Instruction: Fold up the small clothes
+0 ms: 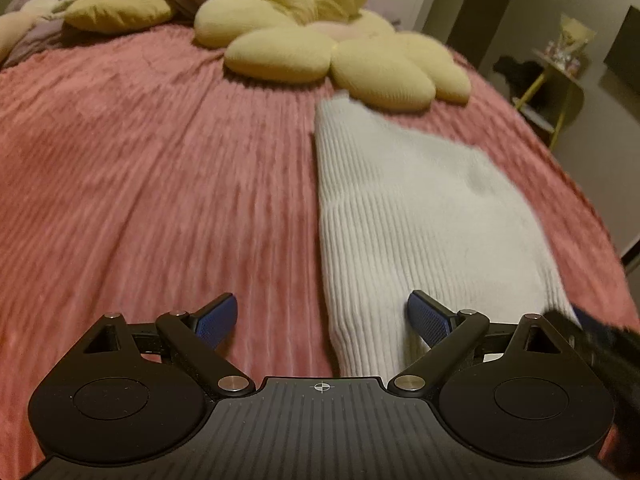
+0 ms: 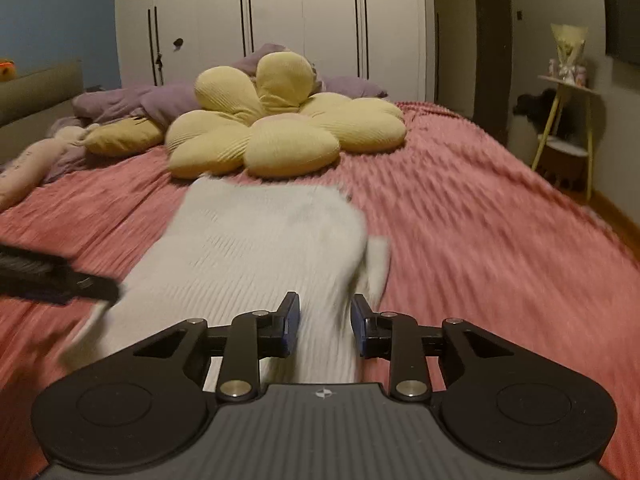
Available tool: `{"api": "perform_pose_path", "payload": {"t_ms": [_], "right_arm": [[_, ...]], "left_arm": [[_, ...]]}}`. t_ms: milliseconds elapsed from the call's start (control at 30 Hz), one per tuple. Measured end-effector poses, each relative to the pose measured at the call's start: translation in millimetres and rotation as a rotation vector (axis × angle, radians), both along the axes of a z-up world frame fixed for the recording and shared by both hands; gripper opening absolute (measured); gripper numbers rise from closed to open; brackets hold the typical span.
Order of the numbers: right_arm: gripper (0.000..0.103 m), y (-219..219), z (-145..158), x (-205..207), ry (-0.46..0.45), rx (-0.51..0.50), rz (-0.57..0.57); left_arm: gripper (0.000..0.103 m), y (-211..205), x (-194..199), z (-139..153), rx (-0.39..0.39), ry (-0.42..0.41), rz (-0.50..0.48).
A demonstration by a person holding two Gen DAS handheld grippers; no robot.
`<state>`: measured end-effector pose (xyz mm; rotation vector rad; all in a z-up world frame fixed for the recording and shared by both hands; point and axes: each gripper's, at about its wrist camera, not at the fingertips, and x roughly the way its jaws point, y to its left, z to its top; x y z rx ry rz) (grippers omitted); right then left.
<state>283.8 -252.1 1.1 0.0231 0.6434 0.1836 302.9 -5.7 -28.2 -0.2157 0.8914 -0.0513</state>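
A white ribbed knit garment [image 1: 420, 216] lies flat on the pink bedspread [image 1: 140, 200], its far end near the yellow flower cushion. My left gripper [image 1: 322, 322] is wide open above the garment's near left edge, holding nothing. In the right wrist view the garment [image 2: 256, 248] runs from the cushion toward me, and my right gripper [image 2: 325, 326] is open with the garment's near right part between its fingers. The left gripper shows there as a dark blur [image 2: 52, 276] at the garment's left edge.
A yellow flower-shaped cushion [image 2: 276, 132] sits at the far end of the bed. Purple bedding [image 2: 132, 104] and a pink soft toy [image 2: 32, 164] lie at the back left. A side table [image 2: 568, 120] stands by the right wall. White wardrobe doors [image 2: 280, 20] are behind.
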Motion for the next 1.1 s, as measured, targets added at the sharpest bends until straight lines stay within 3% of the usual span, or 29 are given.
{"api": "perform_pose_path", "payload": {"t_ms": [133,233,300,367,400,467,533,633,767,867,1000,1100], "right_arm": [[0.028,0,-22,-15,0.083,-0.043,-0.002],[0.033,-3,-15,-8,0.112,-0.036,0.014],[0.045,-15,-6,-1,0.126,0.036,0.013],[0.070,-29,-1,8,0.135,0.118,-0.005],[0.071,-38,0,16,0.149,0.178,-0.011],[0.071,-50,-4,33,0.193,0.309,-0.009],[0.071,-59,-13,52,0.239,0.415,-0.028],[0.070,-65,-30,75,0.296,0.498,-0.026],[0.054,-69,-45,92,0.325,0.622,-0.028],[0.053,-67,-51,99,0.334,0.637,-0.014],[0.053,-67,-53,106,0.352,0.651,-0.006],[0.042,-62,-49,105,0.344,0.633,0.001]], "left_arm": [[0.098,-2,0,-7,0.013,0.012,-0.025],[0.097,9,-2,-1,-0.040,0.015,-0.039],[0.097,21,1,3,-0.121,0.009,-0.034],[0.097,30,10,1,-0.211,0.020,-0.018],[0.097,33,16,-1,-0.255,0.030,-0.011],[0.097,37,30,-6,-0.324,0.037,-0.010],[0.094,36,43,-11,-0.339,0.053,-0.019],[0.092,36,59,-23,-0.407,0.086,-0.046],[0.083,37,73,-38,-0.512,0.106,-0.030],[0.075,33,80,-45,-0.526,0.114,-0.038],[0.057,32,77,-42,-0.517,0.095,-0.044],[0.050,36,75,-31,-0.519,0.083,-0.040]]}}
